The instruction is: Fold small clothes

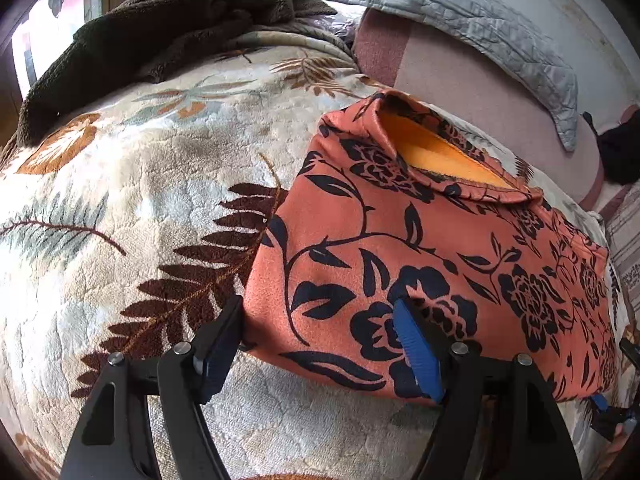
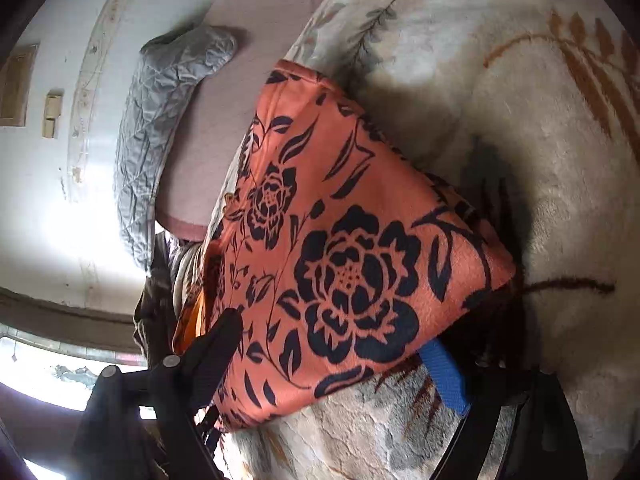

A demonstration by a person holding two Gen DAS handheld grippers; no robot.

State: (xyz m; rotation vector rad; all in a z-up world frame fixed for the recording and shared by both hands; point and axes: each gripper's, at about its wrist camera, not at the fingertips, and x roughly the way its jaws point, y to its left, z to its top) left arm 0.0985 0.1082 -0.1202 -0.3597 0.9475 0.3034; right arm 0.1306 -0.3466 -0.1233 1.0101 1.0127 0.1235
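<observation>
Blanket (image 1: 120, 200) w/ folded garment (image 1: 440, 248) betw. open left gripper (image 1: 320, 344).

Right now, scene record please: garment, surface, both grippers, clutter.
garment: orange floral top, folded into a compact block, orange lining showing at the neck opening
surface: plush leaf-print blanket
left gripper: open, straddling the garment's near left corner, one finger on the blanket, one over the fabric
right gripper: open, garment's near edge between its fingers, not clamped
clutter: dark brown fleece at the far left; grey quilted pillow behind
</observation>
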